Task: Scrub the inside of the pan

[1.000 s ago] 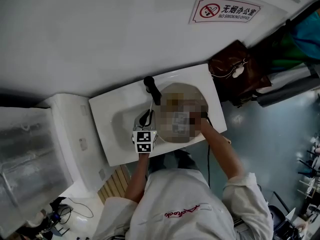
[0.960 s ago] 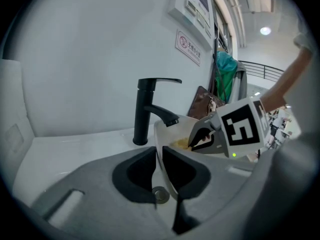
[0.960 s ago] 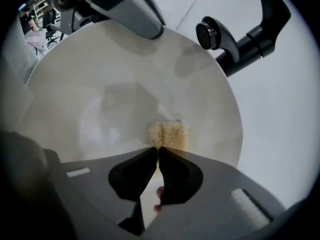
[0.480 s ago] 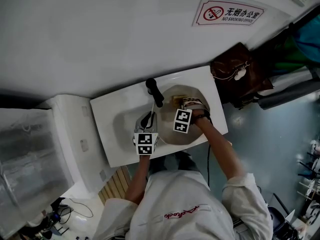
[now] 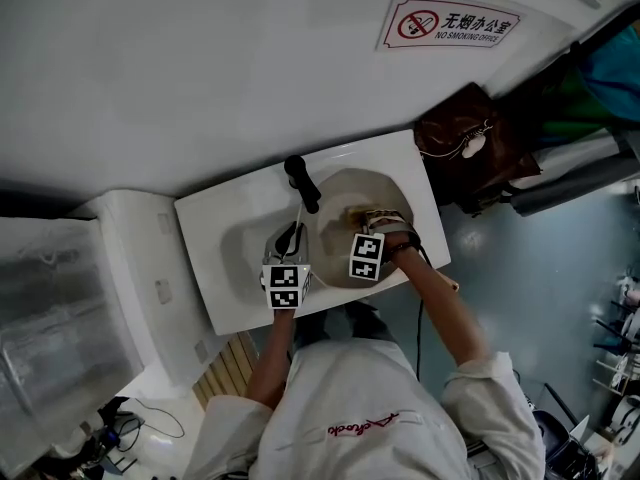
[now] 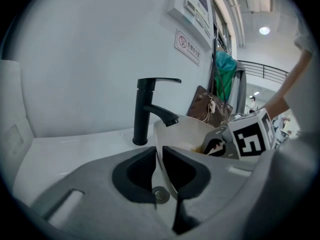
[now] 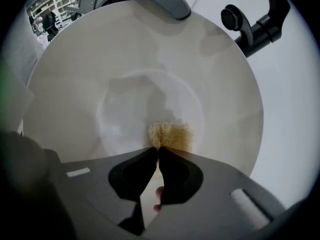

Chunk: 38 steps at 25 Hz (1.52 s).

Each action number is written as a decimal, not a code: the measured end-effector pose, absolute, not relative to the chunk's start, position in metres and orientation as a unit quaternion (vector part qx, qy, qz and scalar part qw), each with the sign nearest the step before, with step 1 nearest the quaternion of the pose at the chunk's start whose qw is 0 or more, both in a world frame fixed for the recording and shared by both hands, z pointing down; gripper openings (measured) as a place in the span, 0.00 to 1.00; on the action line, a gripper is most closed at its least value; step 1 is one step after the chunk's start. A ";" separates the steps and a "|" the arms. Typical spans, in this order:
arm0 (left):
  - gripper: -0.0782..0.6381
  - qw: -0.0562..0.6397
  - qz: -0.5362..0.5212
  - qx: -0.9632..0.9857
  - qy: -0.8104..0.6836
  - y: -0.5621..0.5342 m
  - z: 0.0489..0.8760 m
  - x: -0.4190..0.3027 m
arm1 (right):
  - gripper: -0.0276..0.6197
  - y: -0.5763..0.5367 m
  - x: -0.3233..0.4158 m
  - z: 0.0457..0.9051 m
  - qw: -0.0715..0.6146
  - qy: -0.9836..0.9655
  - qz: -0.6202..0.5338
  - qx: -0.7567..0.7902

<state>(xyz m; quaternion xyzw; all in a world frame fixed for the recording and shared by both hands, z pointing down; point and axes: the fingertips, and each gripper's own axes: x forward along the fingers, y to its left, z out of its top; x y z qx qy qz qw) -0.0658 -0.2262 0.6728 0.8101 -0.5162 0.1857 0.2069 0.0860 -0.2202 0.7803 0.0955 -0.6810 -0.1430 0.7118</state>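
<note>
A pale round pan (image 5: 355, 200) is tilted over the white sink (image 5: 222, 218). My left gripper (image 6: 159, 154) is shut on the pan's thin rim (image 6: 159, 143); in the head view it sits at the pan's left edge (image 5: 292, 240). My right gripper (image 7: 158, 151) is shut on a yellow scrubbing sponge (image 7: 170, 134), which presses against the pan's inner bottom (image 7: 125, 89). In the head view the right gripper (image 5: 368, 218) reaches into the pan from the near side. The left gripper view catches the right gripper's marker cube (image 6: 252, 136) inside the pan (image 6: 187, 131).
A black faucet (image 5: 303, 182) stands at the sink's back edge, just behind the pan, and shows as the faucet (image 6: 143, 111) and the faucet (image 7: 252, 21). The sink drain (image 6: 160, 194) lies below the left jaws. A brown bag (image 5: 478, 143) hangs right of the sink. White cabinet (image 5: 130, 268) at left.
The right gripper with the sponge has shifted a little toward the pan's near side. The left gripper keeps its hold on the rim.
</note>
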 end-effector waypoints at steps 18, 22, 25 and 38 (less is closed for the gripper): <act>0.17 0.207 0.188 0.808 -0.518 -0.226 0.674 -0.065 | 0.08 -0.124 0.074 0.793 0.713 -0.681 -0.167 -0.011; 0.17 0.206 0.188 0.809 -0.517 -0.226 0.675 -0.065 | 0.08 -0.118 0.073 0.794 0.711 -0.682 -0.171 -0.014; 0.16 0.209 0.191 0.809 -0.515 -0.226 0.676 -0.065 | 0.08 -0.119 0.073 0.794 0.712 -0.681 -0.170 -0.014; 0.16 0.215 0.191 0.808 -0.515 -0.225 0.677 -0.063 | 0.08 -0.225 0.062 0.764 0.694 -0.686 -0.189 0.108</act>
